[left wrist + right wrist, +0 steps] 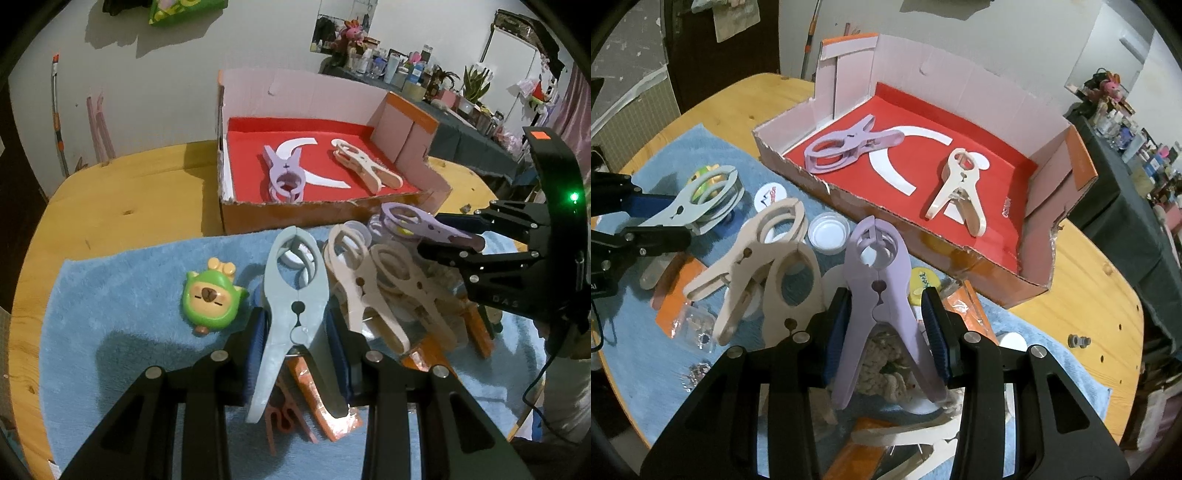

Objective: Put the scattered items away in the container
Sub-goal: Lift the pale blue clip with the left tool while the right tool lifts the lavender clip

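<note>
My left gripper grasps a grey-blue clip; my right gripper grasps a lilac clip, box at twelve o'clock.

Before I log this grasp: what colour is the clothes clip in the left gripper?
Pale blue-grey clip; the left wrist view shows it best.

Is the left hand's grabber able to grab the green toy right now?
Probably not yet. The left gripper is already shut on the grey-blue clip, so its jaws are full. The green toy lies uncovered on the blue towel just beside it, though.
</note>
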A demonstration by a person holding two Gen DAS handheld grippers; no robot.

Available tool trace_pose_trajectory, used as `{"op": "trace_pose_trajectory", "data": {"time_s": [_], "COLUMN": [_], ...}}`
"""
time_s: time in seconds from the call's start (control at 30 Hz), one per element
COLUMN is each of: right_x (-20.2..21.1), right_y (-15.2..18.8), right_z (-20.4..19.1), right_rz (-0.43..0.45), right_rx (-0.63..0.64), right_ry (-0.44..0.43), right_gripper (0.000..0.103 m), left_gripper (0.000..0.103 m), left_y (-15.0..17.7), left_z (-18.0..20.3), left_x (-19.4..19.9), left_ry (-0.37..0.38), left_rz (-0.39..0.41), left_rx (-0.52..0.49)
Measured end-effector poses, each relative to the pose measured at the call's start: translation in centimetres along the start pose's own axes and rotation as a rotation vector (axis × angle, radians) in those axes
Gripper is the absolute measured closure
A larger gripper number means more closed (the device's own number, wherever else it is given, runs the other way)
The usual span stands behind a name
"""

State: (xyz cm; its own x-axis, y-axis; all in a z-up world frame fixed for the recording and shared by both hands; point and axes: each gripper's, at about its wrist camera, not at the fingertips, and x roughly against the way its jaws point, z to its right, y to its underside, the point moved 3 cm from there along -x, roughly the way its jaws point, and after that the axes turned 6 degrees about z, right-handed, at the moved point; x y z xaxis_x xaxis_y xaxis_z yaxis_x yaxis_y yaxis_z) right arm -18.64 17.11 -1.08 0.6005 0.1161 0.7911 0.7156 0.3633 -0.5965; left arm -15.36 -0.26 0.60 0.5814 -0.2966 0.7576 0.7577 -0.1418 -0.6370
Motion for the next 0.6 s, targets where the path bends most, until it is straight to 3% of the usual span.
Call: {"op": "trace_pose_trajectory", "data": {"time_s": [0.6], "right_x": [-0.5], "right_y": [-0.1], "right_z": [-0.1], "right_rz": [-0.027], "right_rx": [0.004], "right_ry": [0.011], "right_gripper": [0.066], "left_gripper": [0.067], "left_y": [-0.1], "left_z": [0.6], "left_x": [0.5], "left_ry": [0.012], "left_rz": [0.014], "left_rx": [-0.005]}}
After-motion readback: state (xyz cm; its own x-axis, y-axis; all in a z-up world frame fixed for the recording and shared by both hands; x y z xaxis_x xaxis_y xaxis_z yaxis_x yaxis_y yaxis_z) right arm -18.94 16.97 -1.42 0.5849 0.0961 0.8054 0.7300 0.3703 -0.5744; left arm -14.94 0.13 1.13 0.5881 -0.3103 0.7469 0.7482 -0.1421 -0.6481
